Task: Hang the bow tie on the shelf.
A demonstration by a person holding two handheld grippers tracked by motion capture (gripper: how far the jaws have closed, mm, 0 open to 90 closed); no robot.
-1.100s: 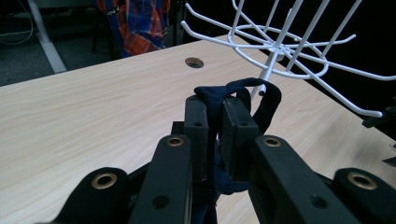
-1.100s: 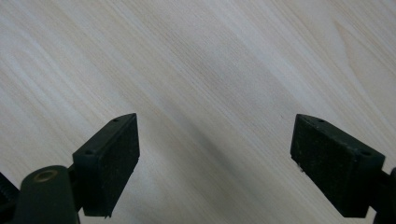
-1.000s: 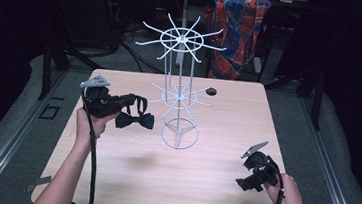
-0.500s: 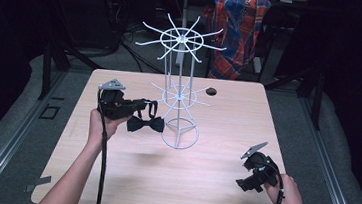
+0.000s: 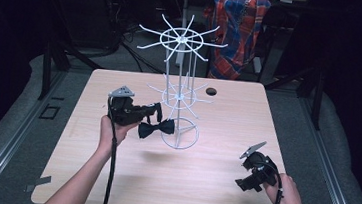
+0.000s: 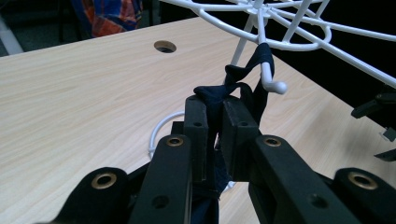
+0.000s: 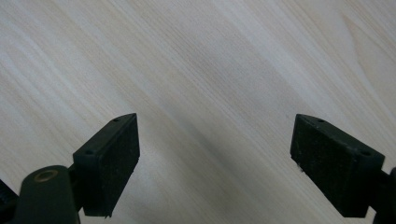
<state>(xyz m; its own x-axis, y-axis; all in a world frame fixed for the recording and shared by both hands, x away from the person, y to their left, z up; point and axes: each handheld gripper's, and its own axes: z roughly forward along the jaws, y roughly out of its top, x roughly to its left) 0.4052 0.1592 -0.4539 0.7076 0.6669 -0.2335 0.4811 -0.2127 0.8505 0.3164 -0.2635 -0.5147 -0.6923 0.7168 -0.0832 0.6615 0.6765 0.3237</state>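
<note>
A black bow tie (image 5: 156, 128) is held by its strap in the left gripper (image 5: 149, 113), whose jaws are closed tight on the dark fabric, as is seen in the left gripper view (image 6: 215, 135). The tie itself hangs in the air just beside the white wire stand (image 5: 179, 89), on the side nearest the left edge of the desk (image 5: 110, 185), a little above the stand's ring base. In the left gripper view the strap (image 6: 256, 65) is seen looped over one of the stand's lower prongs (image 6: 272, 80), just behind its rounded tip (whether it is fully seated there cannot be told).

The step in hand is judged to be the hanging of the tie on that prong. It would be done well if the strap were carried further along the prong toward the stand's central pole before being let go, so that the loop cannot slip off over the tip. The strap should be kept slack enough that the light stand is not dragged or tipped, and the gripper should be opened only once the weight of the tie is borne by the prong. A withdrawal straight back, away from the stand, would keep the jaws clear of the neighbouring prongs.

The right gripper (image 5: 254, 169) is held low over the desk, well apart from the stand toward the near right corner; its jaws are spread wide with nothing between them but bare wood (image 7: 205, 93).
</note>
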